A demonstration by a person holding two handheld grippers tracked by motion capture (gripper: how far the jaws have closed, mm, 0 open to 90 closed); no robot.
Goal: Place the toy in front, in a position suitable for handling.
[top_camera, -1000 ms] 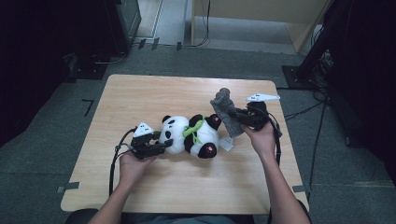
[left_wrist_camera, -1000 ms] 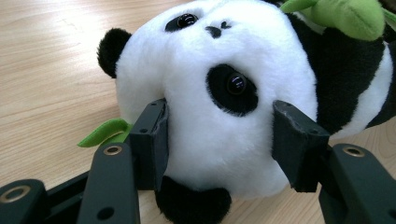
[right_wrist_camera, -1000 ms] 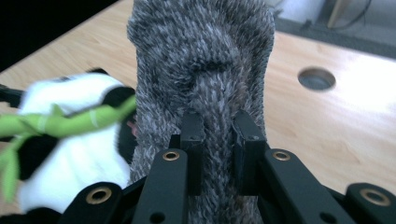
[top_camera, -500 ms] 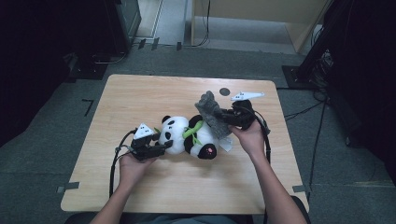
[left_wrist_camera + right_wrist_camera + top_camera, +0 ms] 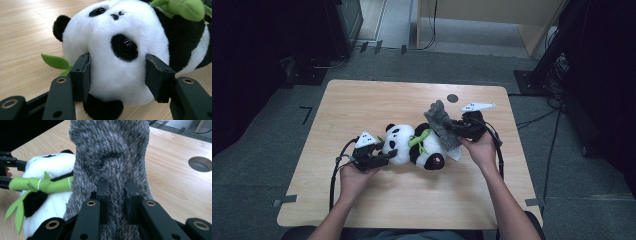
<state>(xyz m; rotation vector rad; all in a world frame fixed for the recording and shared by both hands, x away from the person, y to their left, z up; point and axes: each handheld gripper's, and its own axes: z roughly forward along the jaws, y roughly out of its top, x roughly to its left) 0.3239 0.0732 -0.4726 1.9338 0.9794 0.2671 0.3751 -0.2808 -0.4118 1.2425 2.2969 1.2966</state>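
Two forearms come in from the near edge of the wooden surface (image 5: pixel 362 100), each hand carrying a hand-held gripper. We see the left hand-held gripper (image 5: pixel 384 155) lying low and level, pointing right, its jaws clamped on either side of the head of a toy panda (image 5: pixel 412 145), which lies on its side near the middle of the surface. In the left gripper view the pads press into the white fur below the panda's eye. We see the right hand-held gripper (image 5: pixel 451 131) pointing left, its jaws pinched tight on a fuzzy grey cloth (image 5: pixel 439 122) that rises over the panda's body and touches it. A round hole (image 5: pixel 452 98) sits in the surface farther off.
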